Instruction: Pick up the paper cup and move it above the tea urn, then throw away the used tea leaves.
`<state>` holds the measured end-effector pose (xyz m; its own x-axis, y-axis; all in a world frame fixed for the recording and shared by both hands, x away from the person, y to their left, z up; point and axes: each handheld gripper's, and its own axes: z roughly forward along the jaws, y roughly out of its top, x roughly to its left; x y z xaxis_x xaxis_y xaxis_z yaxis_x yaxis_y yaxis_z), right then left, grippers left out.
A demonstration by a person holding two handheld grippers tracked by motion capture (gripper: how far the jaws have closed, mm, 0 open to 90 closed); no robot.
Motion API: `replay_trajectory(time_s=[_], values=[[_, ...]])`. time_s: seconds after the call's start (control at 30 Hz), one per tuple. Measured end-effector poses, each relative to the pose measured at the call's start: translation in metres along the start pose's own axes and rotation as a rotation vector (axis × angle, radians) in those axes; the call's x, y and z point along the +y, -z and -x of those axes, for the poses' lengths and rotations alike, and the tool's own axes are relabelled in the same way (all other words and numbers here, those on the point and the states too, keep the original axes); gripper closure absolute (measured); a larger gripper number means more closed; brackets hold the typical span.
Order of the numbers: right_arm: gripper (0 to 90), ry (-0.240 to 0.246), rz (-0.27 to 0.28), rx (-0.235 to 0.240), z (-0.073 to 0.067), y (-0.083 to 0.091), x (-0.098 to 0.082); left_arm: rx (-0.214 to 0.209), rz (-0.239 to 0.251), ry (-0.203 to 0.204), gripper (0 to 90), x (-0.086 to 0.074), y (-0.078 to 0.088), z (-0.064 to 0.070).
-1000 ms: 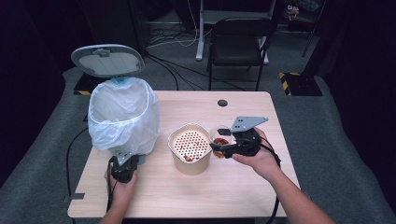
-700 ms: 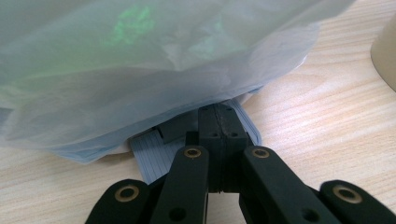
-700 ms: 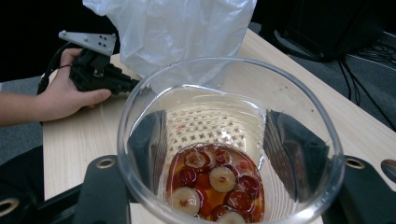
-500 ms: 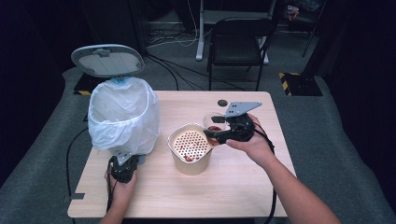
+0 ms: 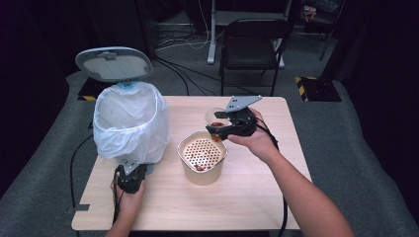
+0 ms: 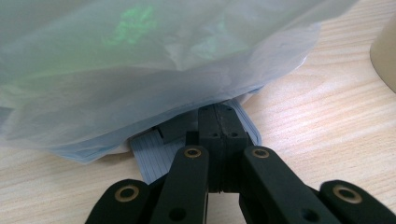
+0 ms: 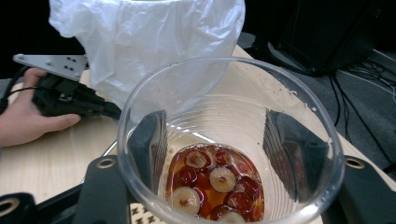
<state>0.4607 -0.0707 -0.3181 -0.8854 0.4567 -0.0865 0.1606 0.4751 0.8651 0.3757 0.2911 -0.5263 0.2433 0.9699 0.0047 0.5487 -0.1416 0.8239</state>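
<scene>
Clear plastic cup (image 7: 229, 144) sits clamped between the jaws of the right hand-held gripper (image 5: 217, 127), held above the tabletop (image 5: 257, 197) just past the far right rim of the beige pot (image 5: 202, 170), mid-table. In the cup: red and pale round fruit pieces (image 7: 212, 184) in a bit of amber liquid at the bottom; the rest of the cup is empty, w/ droplets on the wall. The pot carries a perforated strainer insert (image 5: 200, 150) w/ a few red bits lying at its near edge; what's under the insert is hidden. At left, the bin w/ a white bag liner (image 5: 131, 123) stands w/ its grey lid (image 5: 113, 63) tipped up behind it; inside of the bin can't be seen from any view. Left hand-held gripper (image 5: 131, 178) is at the bin's near foot, jaws fully closed, pads together over a pale blue ribbed pedal (image 6: 163, 151) at the base; whether they press it or pinch anything is hard to tell, as the bag hangs over the spot. Right gripper view cuts off the cup's near base.
</scene>
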Motion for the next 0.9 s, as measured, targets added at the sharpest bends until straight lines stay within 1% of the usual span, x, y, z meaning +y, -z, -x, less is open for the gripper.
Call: replay_trajectory(time_s=[0.07,0.1,0.17,0.2,0.27,0.3,0.43,0.53,0.57,0.63,0.67,0.73,0.77,0.83,0.87,0.9], values=[[39.7,0.005,0.001,-0.004,0.001,-0.003,0.000,0.000,0.001,-0.001,90.0,0.000,0.000,0.000],[39.7,0.028,0.009,-0.012,0.004,-0.008,0.000,-0.001,0.003,-0.001,90.0,0.000,0.000,0.000],[39.7,0.037,0.007,-0.019,0.005,-0.011,0.000,0.002,0.006,-0.002,90.0,0.000,0.000,0.000],[39.6,0.076,-0.005,-0.028,0.007,-0.017,0.000,-0.001,-0.001,-0.002,90.0,0.000,0.000,0.000],[39.7,0.094,-0.007,-0.039,0.009,-0.022,0.000,0.001,0.004,-0.005,90.0,0.000,0.000,-0.001],[39.6,0.106,-0.006,-0.037,0.010,-0.024,0.000,-0.001,0.000,0.001,90.0,0.000,0.000,0.000],[39.6,0.122,-0.002,-0.033,0.013,-0.028,-0.001,0.000,0.010,0.003,90.0,0.000,-0.001,0.000],[39.6,0.130,0.001,-0.030,0.016,-0.030,-0.001,-0.001,0.007,0.002,90.0,0.000,0.000,0.000],[39.6,0.124,0.006,-0.023,0.016,-0.031,-0.001,-0.002,0.000,0.001,90.0,0.000,0.000,0.000],[39.6,0.140,0.008,-0.020,0.020,-0.033,-0.001,-0.002,0.001,0.001,90.0,0.000,0.000,0.000],[39.6,0.141,0.005,-0.020,0.021,-0.033,-0.001,0.001,0.005,-0.004,90.0,0.000,0.000,0.000],[39.6,0.145,0.003,-0.019,0.021,-0.033,-0.001,-0.001,0.002,-0.001,90.0,0.000,0.000,0.000],[39.6,0.166,0.001,-0.022,0.022,-0.033,0.000,-0.002,0.001,0.001,90.0,0.000,0.000,0.000],[39.6,0.171,0.005,-0.025,0.022,-0.033,0.000,-0.001,0.007,0.002,90.0,0.000,0.000,0.000],[39.7,0.193,0.002,-0.035,0.021,-0.033,-0.001,0.000,0.008,0.002,90.0,0.000,-0.001,0.000],[39.7,0.193,0.002,-0.035,0.021,-0.033,-0.001,0.000,0.008,0.002,90.0,0.000,-0.001,0.000]])
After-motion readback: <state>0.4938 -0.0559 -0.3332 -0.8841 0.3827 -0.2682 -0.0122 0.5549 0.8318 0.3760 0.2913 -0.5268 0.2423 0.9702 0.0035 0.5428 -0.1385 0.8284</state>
